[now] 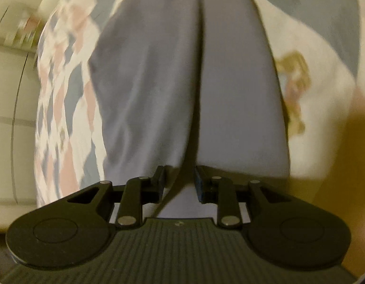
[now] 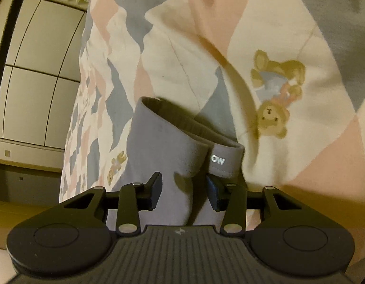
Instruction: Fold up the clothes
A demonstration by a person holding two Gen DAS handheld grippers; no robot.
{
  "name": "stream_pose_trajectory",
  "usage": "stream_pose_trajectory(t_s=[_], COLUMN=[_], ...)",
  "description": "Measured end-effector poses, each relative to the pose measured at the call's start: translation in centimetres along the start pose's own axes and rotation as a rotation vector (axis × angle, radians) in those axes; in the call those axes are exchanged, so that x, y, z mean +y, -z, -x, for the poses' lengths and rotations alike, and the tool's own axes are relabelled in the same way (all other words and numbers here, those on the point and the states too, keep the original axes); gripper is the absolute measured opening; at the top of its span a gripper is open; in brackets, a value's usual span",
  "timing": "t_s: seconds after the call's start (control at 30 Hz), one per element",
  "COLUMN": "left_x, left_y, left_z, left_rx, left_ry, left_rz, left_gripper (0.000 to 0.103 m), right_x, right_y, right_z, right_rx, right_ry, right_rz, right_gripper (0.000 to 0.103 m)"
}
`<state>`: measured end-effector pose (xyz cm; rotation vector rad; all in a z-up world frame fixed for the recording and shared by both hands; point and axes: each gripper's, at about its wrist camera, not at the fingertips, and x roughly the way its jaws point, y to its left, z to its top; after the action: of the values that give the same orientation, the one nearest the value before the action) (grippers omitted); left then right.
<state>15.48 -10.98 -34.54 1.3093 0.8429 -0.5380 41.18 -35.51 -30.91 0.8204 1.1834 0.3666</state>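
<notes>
A grey-blue garment [image 1: 158, 82] runs away from my left gripper [image 1: 180, 181] in two long panels with a dark crease between them. Its near end passes between the jaws, which are shut on it. In the right wrist view the same garment [image 2: 163, 142] curls over. Its darker waistband [image 2: 226, 158] carries white letters "OW". My right gripper [image 2: 184, 187] is shut on the cloth just below that band. The cloth hides the inner faces of both pairs of pads.
Under the garment lies a quilt [image 2: 182, 47] in cream, pink and blue-grey diamonds with a teddy bear print [image 2: 277, 94]; the quilt [image 1: 64, 94] also shows left. Pale cabinet panels [image 2: 40, 71] stand at the left, crossed by a black cable [image 2: 9, 23].
</notes>
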Motion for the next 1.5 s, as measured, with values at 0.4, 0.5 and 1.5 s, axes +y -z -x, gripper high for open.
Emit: stream_pose_trajectory(t_s=[0.4,0.5,1.5], left_x=[0.4,-1.0,4.8], left_y=[1.0,0.5,17.4], left_z=[7.0,7.8,7.1], left_rx=[0.025,0.041,0.164], left_ry=[-0.088,-0.062,0.157], left_rz=[0.041,0.082,1.484], left_gripper=[0.001,0.001,0.015], right_x=[1.6,-0.1,15.1], right_y=[0.3,0.6,21.3], right_z=[4.2,4.3,-7.7], right_rx=[-0.02,0.004,0.469], right_ry=[0.025,0.055,-0.174], right_rz=[0.185,0.166,0.627], right_gripper=[0.004,0.004,0.044])
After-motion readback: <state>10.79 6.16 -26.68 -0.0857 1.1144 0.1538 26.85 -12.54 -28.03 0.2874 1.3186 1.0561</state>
